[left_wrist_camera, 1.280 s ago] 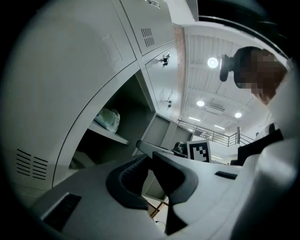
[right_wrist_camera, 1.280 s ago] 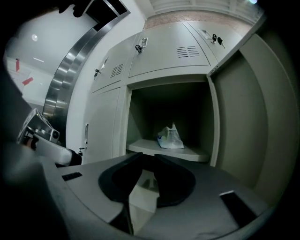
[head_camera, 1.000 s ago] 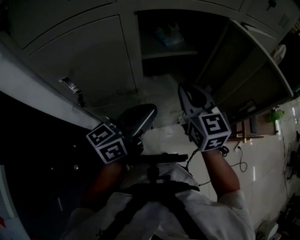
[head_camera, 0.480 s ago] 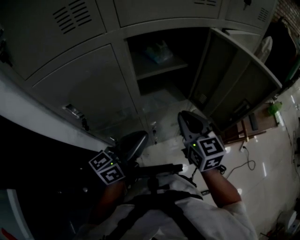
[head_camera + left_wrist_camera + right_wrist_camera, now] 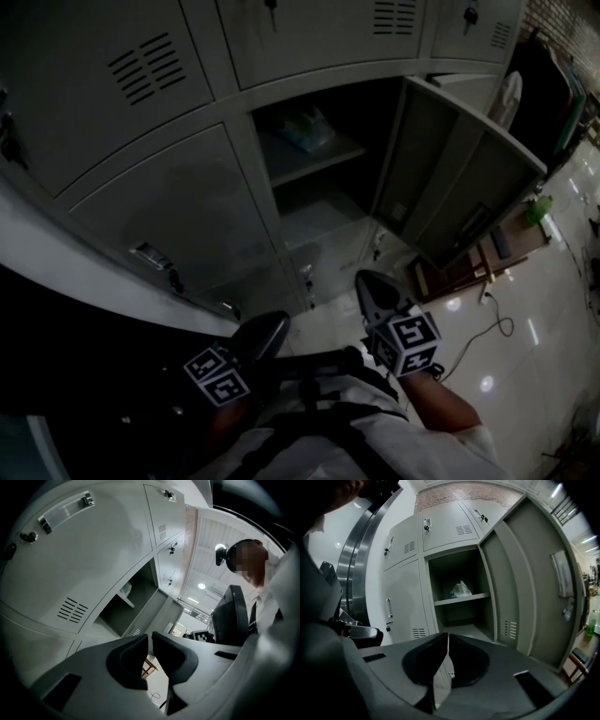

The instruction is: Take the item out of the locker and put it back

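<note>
- Far left in the head view there's a closed door [image 5: 178, 216] with a small handle, and vented doors above it, all grey metal.
- The left claw [image 5: 274, 326] sits low, just in front of the person's chest, and points roughly toward the lockers. In the left gripper view the left claw [image 5: 150, 652] has its pads pretty much pressed together. There's only a sliver of a gap, with nothing in it.
- In the middle, the locker [image 5: 323, 220] is open. The bag [image 5: 305, 128], some crinkly clear plastic thing, is sitting on the shelf [image 5: 314, 155] inside, toward the back. The compartment under the shelf looks bare. Both claws are well apart from the bag.
- The right claw [image 5: 368, 283] is a bit further forward than the left one, below the locker opening. In the right gripper view the right claw [image 5: 447, 656] has just been closing and now has its pads squeezed together on nothing. The bag [image 5: 461, 589] shows straight past it.
- On the right, the open door [image 5: 473, 183] is swung out wide.
- Far right is a shiny floor [image 5: 525, 375] with a cable [image 5: 492, 330] trailing across it, plus what looks like a green bottle [image 5: 537, 208] further back.
</note>
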### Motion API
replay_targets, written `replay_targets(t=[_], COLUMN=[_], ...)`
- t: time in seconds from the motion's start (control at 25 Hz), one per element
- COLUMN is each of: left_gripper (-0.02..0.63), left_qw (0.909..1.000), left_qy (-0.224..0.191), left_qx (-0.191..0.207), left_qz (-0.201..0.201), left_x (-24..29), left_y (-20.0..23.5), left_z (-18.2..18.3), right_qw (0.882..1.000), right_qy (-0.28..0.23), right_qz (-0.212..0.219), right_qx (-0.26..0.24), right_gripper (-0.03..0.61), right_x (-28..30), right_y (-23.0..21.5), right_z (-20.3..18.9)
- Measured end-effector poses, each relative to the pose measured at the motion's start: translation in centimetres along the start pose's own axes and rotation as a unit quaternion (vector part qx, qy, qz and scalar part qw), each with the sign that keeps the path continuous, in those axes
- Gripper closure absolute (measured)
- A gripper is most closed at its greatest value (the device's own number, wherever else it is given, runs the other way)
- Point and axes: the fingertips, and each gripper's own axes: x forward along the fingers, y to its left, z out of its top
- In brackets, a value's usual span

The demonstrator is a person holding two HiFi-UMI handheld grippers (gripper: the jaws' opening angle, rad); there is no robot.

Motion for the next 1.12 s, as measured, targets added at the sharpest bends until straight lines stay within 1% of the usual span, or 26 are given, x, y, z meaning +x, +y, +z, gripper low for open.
replay_targets(t=[0.16,0.32,0.52,0.68,0.88,1.12], left_gripper=[0.597,0.597,0.597,0.597,0.597,0.597], left_qw=[0.9999,1.0000,0.9997,0.9992,0.9983,0.9969], left_qy=[0.005,-0.001,-0.022,-0.030,-0.043,-0.055], left_qx=[-0.013,-0.007,0.005,0.011,0.014,0.014], left_qz=[-0.005,-0.005,0.010,0.026,0.037,0.054], left_x=[-0.9,-1.4,-2.0,-1.6,0.1,1.7], left_y=[0.2,-0.3,-1.5,-3.2,-7.1,-12.6], left_z=[-0.9,-1.0,-1.0,-2.0,-5.0,-10.1], right_qw=[1.000,1.000,1.000,0.999,0.998,0.997], right_qy=[0.009,0.009,0.003,-0.003,0.005,0.013], right_qz=[-0.007,-0.004,0.015,0.035,0.054,0.079], right_qx=[0.007,0.003,-0.004,-0.006,-0.014,-0.015], right_gripper=[0.578,0.578,0.578,0.578,0.578,0.578], right_x=[-0.8,-1.6,-2.8,-4.5,-8.9,-14.9], right_y=[0.8,1.4,1.7,1.3,-0.6,-3.0], right_z=[-1.2,-1.6,-1.5,-1.6,-3.0,-5.5])
